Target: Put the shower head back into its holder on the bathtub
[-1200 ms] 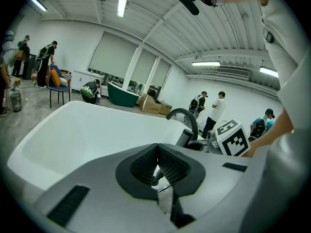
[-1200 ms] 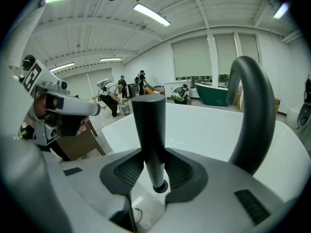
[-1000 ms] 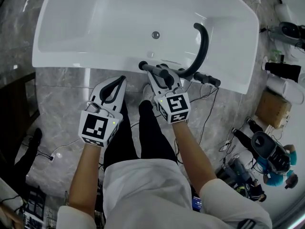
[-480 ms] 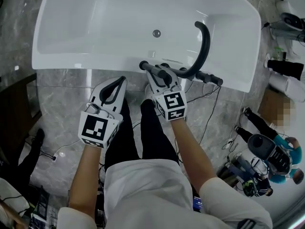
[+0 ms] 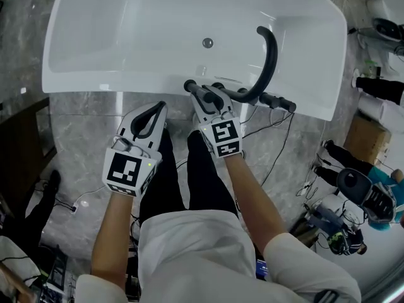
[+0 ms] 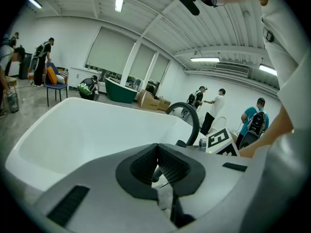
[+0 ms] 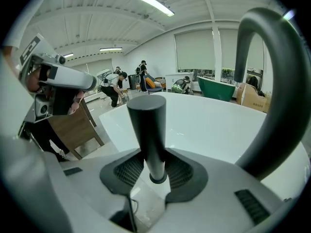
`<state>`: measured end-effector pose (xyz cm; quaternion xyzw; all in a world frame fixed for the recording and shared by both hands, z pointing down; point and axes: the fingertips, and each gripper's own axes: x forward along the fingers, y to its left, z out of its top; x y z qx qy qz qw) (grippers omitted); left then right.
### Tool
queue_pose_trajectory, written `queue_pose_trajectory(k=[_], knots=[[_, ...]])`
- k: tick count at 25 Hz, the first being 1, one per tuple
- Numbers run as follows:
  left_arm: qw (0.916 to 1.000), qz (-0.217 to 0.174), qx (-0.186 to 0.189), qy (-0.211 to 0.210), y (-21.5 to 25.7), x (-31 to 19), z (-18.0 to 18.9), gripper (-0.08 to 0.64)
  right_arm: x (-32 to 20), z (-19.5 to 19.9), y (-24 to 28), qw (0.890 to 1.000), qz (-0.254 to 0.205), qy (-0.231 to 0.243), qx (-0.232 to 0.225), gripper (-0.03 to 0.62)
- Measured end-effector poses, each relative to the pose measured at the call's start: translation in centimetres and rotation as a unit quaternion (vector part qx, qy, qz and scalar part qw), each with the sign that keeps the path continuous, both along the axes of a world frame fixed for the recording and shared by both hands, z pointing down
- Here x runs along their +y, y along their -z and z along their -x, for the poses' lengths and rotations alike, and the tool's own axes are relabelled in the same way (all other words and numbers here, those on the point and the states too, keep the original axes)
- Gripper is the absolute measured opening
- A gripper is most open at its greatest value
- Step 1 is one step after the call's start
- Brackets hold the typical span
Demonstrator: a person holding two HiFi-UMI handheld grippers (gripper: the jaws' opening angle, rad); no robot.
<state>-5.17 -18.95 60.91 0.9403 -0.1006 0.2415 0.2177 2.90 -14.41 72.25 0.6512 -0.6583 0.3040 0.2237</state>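
The right gripper (image 5: pixel 213 98) was clamped on the shower head (image 7: pixel 147 125), a black rod that stood up between its ribbed pads (image 7: pixel 180 171), which pressed it from both sides near its lower end. From the head view the shower head lay over the near rim of the bathtub (image 5: pixel 82 84), its free end pointing left along the rim, just beside the foot of the black arched spout (image 5: pixel 270 55). Whether it sat in a holder could not be told. A black knob (image 5: pixel 278 103) rested on the rim to the right of the spout. The left gripper (image 5: pixel 161 106) hung over the grey marble floor (image 5: pixel 82 125), just short of the tub's outer wall and well left of the shower head; its jaws were narrow, tips met, with nothing between them. Each gripper carried its marker cube (image 5: pixel 129 172) toward the person's wrist. The person's legs (image 5: pixel 202 175), in black, stood between the two arms, and thin cables (image 5: pixel 278 144) trailed over the floor below the tub's right end.
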Motion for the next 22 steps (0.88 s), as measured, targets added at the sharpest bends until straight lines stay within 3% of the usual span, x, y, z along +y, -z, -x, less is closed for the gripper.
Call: queue_pose_trajectory(k=[12, 15, 22], knots=[[0.9999, -0.008, -0.005, -0.007, 0.6, 0.2, -0.4, 0.011, -0.7, 0.9, -0.1, 1.0, 0.005, 0.017, -0.001, 0.146], [0.9998, -0.013, -0.009, -0.009, 0.9, 0.3, -0.3, 0.011, -0.6, 1.8, 0.5, 0.999, 0.003, 0.027, -0.02, 0.202], [0.9994, -0.034, -0.007, -0.006, 2.7, 0.6, -1.0, 0.011, 0.7, 1.7, 2.9, 0.999, 0.002, 0.034, -0.023, 0.207]])
